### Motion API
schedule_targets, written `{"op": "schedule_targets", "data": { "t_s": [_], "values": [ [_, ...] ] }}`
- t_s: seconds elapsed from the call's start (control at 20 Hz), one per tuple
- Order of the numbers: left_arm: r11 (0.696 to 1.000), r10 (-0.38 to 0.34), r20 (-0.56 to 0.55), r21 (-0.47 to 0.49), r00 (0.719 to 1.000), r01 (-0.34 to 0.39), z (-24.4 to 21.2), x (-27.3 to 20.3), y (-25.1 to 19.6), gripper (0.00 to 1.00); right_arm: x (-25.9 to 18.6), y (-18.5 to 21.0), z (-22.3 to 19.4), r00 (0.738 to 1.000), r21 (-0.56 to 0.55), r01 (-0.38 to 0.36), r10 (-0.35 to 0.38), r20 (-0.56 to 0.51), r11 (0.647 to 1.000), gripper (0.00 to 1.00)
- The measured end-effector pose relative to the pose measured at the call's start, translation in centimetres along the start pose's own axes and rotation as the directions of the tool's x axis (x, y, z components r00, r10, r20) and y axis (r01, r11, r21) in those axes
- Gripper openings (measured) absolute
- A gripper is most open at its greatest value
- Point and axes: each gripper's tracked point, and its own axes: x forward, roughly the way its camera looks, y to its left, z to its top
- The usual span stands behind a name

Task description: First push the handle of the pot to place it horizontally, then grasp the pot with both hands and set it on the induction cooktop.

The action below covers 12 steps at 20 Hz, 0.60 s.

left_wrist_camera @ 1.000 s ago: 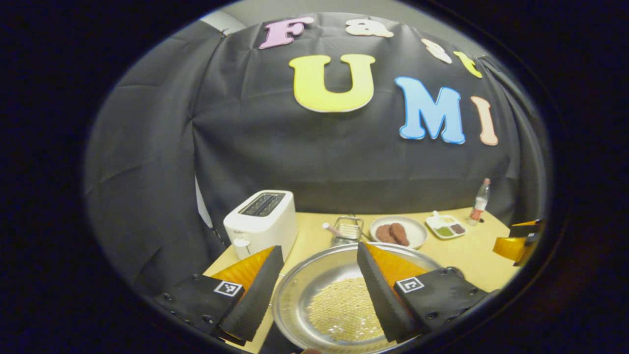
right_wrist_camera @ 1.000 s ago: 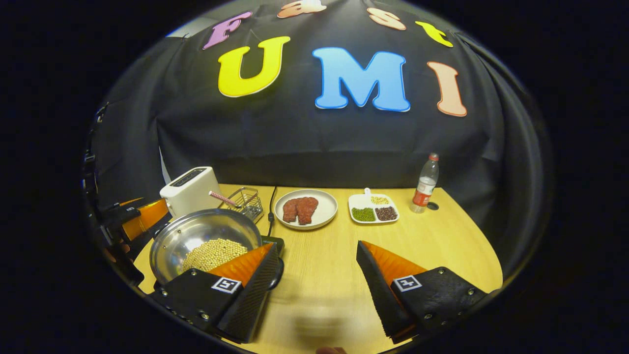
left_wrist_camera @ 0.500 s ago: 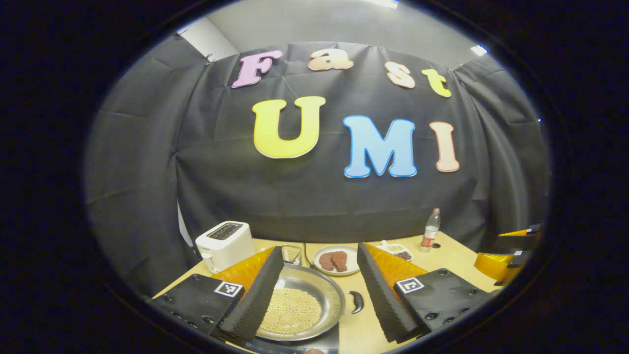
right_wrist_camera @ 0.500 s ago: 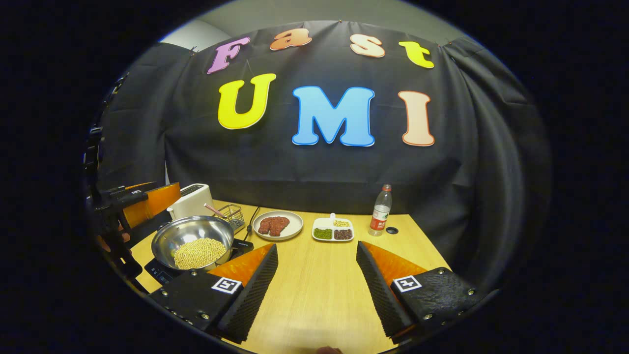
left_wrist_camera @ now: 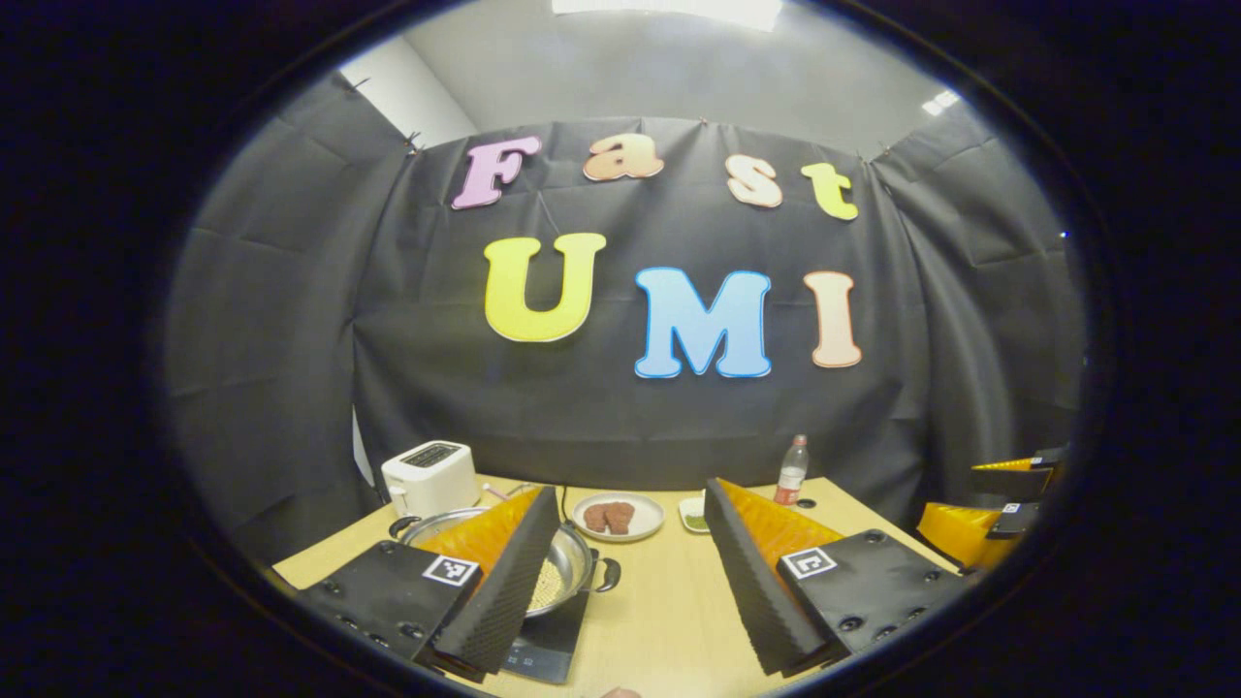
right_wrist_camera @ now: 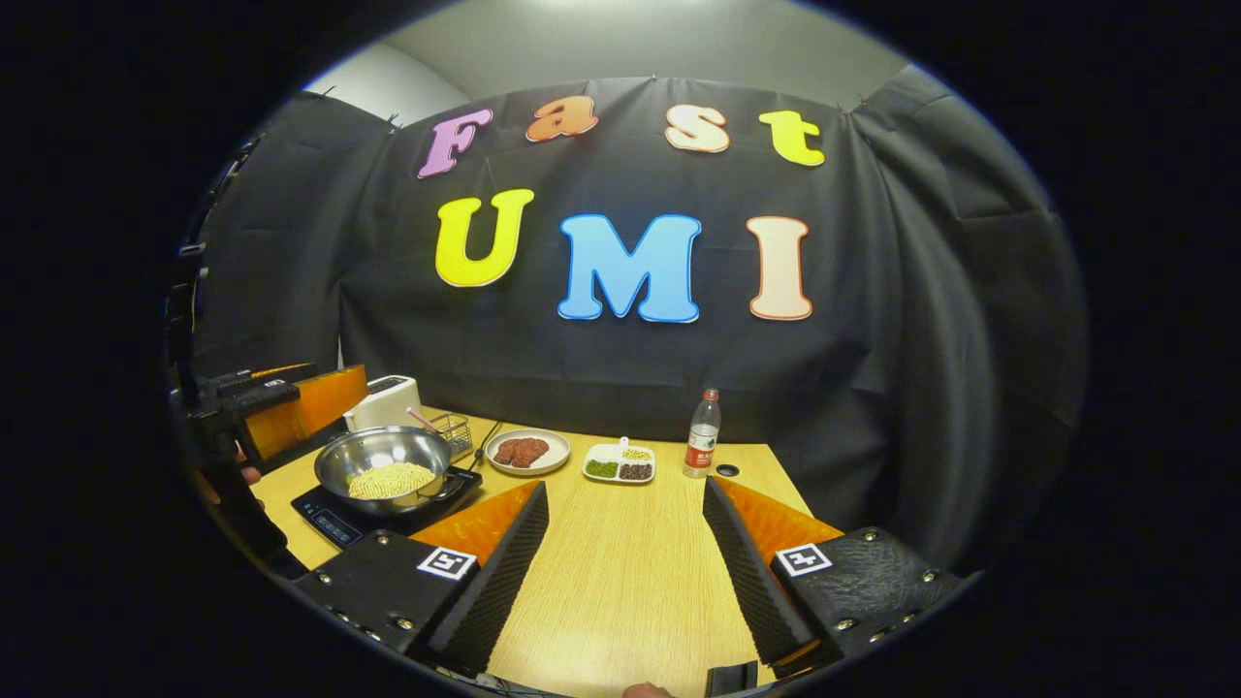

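A steel pot (right_wrist_camera: pixel 386 469) with yellow beans in it stands on the black induction cooktop (right_wrist_camera: pixel 334 522) at the table's left. In the left gripper view the pot (left_wrist_camera: pixel 574 564) is partly hidden behind one finger, and its small side handle (left_wrist_camera: pixel 608 574) points right. My left gripper (left_wrist_camera: pixel 630 572) is open, raised and back from the pot, with nothing between its fingers. That gripper (right_wrist_camera: pixel 281 407) also appears at the left edge of the right gripper view. My right gripper (right_wrist_camera: pixel 625 562) is open over bare table, well right of the pot.
A white toaster (right_wrist_camera: pixel 384 400) and a wire rack (right_wrist_camera: pixel 452 432) stand behind the cooktop. Farther right along the back are a plate of meat (right_wrist_camera: pixel 526 451), a divided dish of beans (right_wrist_camera: pixel 620 463) and a plastic bottle (right_wrist_camera: pixel 703 433). A person's hand (right_wrist_camera: pixel 221 480) holds the left gripper.
Both grippers have pulled back and up from the pot, which now looks smaller and farther away. The pot stays on the cooktop.
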Motion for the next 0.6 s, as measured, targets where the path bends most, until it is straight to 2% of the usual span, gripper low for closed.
{"op": "schedule_targets", "data": {
  "t_s": [0.2,0.55,0.6],
  "values": [
    [0.999,-0.012,0.042,0.032,0.999,0.01,1.9,-2.0,0.6,0.97,-1.0,1.2,1.3,0.999,0.033,0.003,-0.004,0.046,0.999,0.97],
    [1.0,-0.014,0.082,0.028,0.997,0.011,3.0,-3.6,3.6,0.97,-1.8,2.7,4.4,0.993,0.046,0.051,-0.056,0.107,0.998,0.96],
    [1.0,-0.012,0.084,0.028,0.996,0.009,3.1,-3.7,4.0,1.0,-1.9,2.9,4.6,0.992,0.049,0.055,-0.06,0.113,0.997,0.96]
  ]
}}
